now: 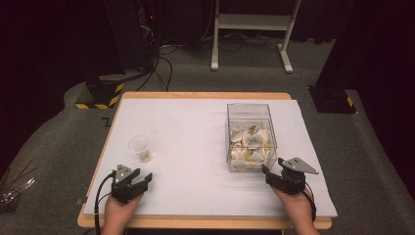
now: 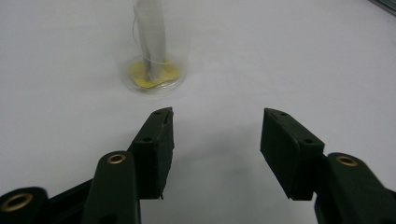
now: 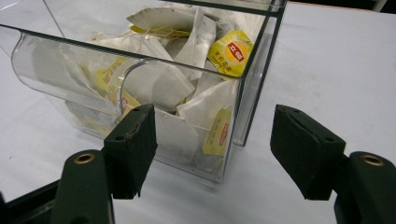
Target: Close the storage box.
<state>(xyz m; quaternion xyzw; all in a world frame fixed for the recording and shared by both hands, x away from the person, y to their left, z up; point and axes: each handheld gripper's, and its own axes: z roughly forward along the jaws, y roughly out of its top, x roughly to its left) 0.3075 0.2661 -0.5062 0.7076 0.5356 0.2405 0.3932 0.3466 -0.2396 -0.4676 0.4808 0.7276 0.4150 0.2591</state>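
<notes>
The right hand-held gripper hovers with jaws apart and empty at the near corner of the clear box of tea bags. The left hand-held gripper, also open and empty, faces the plastic cup across the bench. One bag already stands in the cup; many are left in the box

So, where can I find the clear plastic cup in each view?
High view: clear plastic cup at table's left, ahead of the left gripper.
Left gripper view: top, left of centre, beyond the jaws.
Right gripper view: not in it.
Shared landmark: the white table sheet.
</notes>
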